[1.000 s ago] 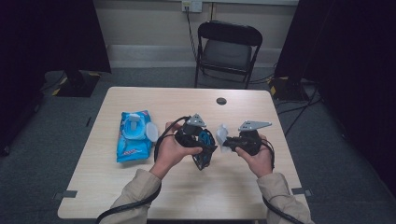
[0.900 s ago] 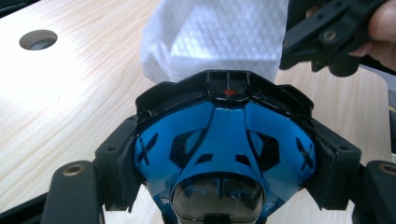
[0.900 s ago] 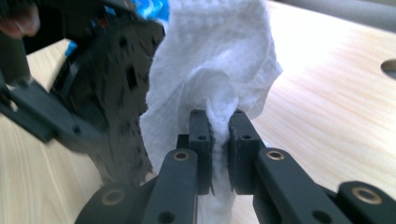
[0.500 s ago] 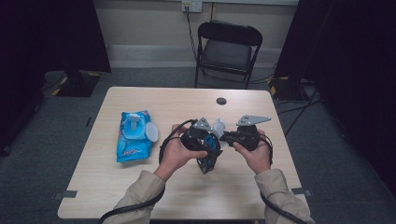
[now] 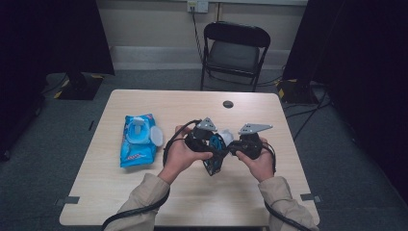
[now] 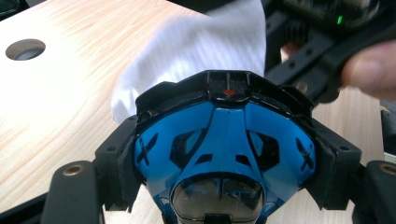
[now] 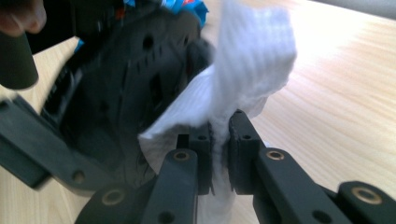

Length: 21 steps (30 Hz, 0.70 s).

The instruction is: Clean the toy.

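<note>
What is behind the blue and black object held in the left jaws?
A white wipe is behind the blue and black object, pinched in the right gripper. Beyond it lies the table. The object covers the wipe's lower edge, so contact between them cannot be judged.

Change over the last second, with the wipes pack (image 5: 138, 142) as landmark. The right gripper (image 5: 234, 146), its jaws clamped on a white wipe (image 5: 225, 136), has shifted slightly toward the wipes pack and now meets the blue-and-black device (image 5: 215, 155) gripped by the left gripper (image 5: 211, 150). The wipe now presses against the device's black back. The left hand (image 5: 180, 155) has tilted the device a little.
</note>
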### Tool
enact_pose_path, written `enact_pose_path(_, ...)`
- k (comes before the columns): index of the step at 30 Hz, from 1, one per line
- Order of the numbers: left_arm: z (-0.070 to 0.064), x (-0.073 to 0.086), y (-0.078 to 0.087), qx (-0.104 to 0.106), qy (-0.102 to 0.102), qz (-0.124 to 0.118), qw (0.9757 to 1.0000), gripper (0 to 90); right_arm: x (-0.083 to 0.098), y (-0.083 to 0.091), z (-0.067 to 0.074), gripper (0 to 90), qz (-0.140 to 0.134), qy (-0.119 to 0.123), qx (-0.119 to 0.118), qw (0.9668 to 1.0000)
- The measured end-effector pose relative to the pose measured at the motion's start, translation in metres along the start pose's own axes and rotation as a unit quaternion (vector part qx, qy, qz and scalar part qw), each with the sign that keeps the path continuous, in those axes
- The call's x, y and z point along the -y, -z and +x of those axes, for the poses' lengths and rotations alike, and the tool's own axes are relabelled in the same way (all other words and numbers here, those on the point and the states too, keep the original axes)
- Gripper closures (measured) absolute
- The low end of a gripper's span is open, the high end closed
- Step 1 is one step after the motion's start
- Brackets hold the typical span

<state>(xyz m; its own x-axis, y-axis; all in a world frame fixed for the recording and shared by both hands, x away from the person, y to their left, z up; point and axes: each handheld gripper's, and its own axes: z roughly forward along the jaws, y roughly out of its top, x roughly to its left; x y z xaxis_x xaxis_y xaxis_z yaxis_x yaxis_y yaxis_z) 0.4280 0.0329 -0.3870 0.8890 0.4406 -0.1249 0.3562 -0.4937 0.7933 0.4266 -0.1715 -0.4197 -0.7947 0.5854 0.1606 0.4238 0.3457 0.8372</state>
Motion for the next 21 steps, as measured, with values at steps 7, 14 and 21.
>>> enact_pose_path(7, 0.0, 0.0, 0.003, -0.003, 0.002, 0.002, 1.0, 25.3, 0.01, -0.014, 0.006, 82.4, 0.015, 0.0, -0.007, 0.9999)
enact_pose_path(14, 0.007, 0.006, 0.007, -0.011, 0.008, 0.003, 0.9999, 25.2, 0.022, -0.016, 0.004, 82.3, 0.031, 0.001, -0.009, 0.9995)
enact_pose_path(21, 0.018, 0.018, 0.013, -0.027, 0.019, 0.024, 0.9992, 25.2, 0.034, -0.002, -0.009, 82.2, 0.033, -0.011, 0.012, 0.9993)
